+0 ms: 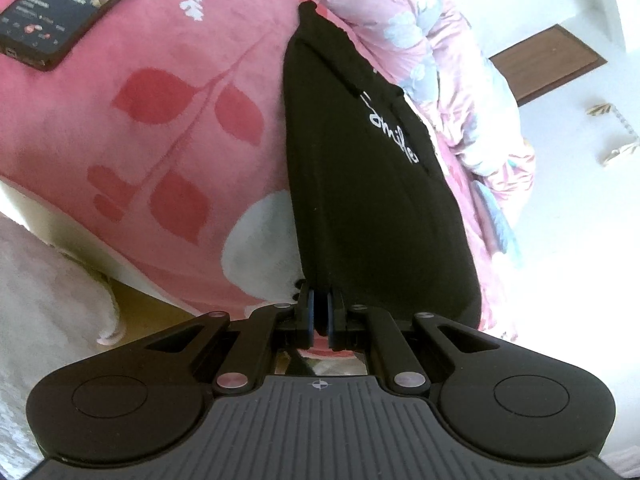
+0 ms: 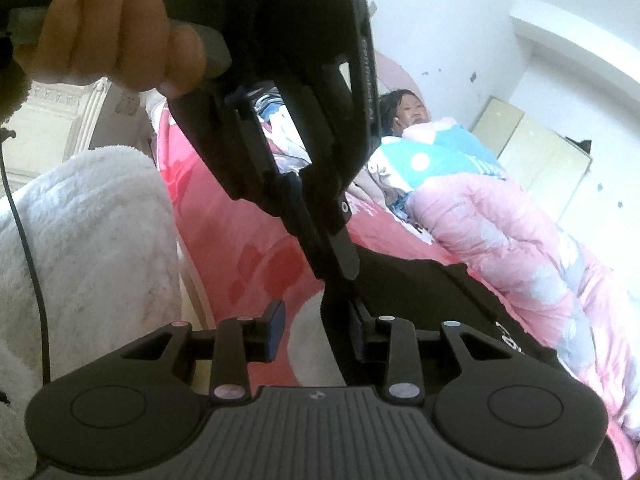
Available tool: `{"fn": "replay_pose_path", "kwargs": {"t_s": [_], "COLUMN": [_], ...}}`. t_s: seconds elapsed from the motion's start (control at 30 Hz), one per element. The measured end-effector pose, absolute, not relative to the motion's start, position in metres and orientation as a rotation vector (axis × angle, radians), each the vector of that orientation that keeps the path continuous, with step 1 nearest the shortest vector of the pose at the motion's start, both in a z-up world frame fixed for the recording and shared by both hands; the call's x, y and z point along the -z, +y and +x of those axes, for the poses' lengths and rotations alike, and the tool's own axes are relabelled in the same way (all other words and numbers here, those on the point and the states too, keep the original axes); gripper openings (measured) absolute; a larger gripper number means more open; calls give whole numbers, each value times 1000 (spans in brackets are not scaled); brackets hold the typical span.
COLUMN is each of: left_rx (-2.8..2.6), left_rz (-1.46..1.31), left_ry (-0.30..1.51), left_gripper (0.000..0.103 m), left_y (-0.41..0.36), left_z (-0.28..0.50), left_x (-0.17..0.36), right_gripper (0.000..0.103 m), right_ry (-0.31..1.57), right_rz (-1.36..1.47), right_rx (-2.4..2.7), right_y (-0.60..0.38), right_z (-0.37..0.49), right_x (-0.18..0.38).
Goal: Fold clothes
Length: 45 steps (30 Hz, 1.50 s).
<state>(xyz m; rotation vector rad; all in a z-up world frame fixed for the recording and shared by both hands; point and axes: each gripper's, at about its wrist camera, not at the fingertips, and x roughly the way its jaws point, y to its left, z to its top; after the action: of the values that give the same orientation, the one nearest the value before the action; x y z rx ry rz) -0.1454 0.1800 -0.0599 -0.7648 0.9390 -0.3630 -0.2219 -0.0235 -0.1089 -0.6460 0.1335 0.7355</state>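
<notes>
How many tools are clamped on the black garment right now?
1. The left tool is shut on the black garment; the right tool is open beside its edge.

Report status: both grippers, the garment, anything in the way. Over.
Left gripper shut on black garment, lifted off pink blanket. Right gripper open, garment edge at one finger. Phone on blanket, apart from garment.
</notes>
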Motion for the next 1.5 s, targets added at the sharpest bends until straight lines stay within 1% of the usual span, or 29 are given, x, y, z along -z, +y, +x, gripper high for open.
{"fn": "replay_pose_path", "kwargs": {"t_s": [0.07, 0.1, 0.13, 0.17, 0.3, 0.57, 0.7, 0.77, 0.9, 0.93, 1.03, 1.27, 1.37, 1.43, 1.47, 1.5], "left_rx": [363, 362, 361, 360, 347, 335, 336, 337, 333, 328, 312, 356, 364, 370, 372, 375], "left_rz": [-776, -787, -799, -811, -894, -926, -941, -954, -966, -964, -963, -954, -938, -936, -936, -935], "left_ry": [942, 943, 944, 945, 943, 958, 966, 964, 928, 927, 965, 1018, 1033, 1045, 1050, 1053], "left_gripper": [4, 4, 4, 4, 6, 10, 15, 18, 38, 41, 43, 44, 42, 32, 30, 22], "left_y": [179, 180, 180, 181, 186, 185, 182, 183, 189, 190, 190, 177, 172, 171, 170, 168], "left_z": [-145, -145, -145, -144, -142, -129, -121, -120, -125, -126, -123, -110, -104, -101, -100, -99], "left_x": [61, 62, 62, 63, 68, 80, 84, 83, 77, 76, 82, 95, 100, 103, 105, 106], "right_gripper": [20, 9, 4, 3, 1, 1, 1, 1, 1, 1, 1, 1, 1, 1, 1, 1], "right_ry": [149, 160, 171, 182, 207, 220, 220, 218, 215, 214, 212, 210, 203, 200, 199, 210], "right_rz": [-620, -603, -585, -566, -512, -495, -495, -497, -502, -504, -507, -515, -507, -497, -492, -478], "right_rx": [-730, -725, -723, -721, -726, -743, -747, -749, -753, -754, -756, -764, -765, -768, -770, -779], "right_y": [-26, -27, -29, -31, -37, -38, -39, -38, -38, -38, -37, -36, -36, -38, -38, -40], "right_z": [-217, -214, -211, -208, -201, -199, -198, -200, -203, -203, -205, -209, -210, -209, -209, -208], "right_x": [106, 105, 103, 101, 95, 93, 92, 92, 93, 93, 93, 94, 93, 91, 91, 89]}}
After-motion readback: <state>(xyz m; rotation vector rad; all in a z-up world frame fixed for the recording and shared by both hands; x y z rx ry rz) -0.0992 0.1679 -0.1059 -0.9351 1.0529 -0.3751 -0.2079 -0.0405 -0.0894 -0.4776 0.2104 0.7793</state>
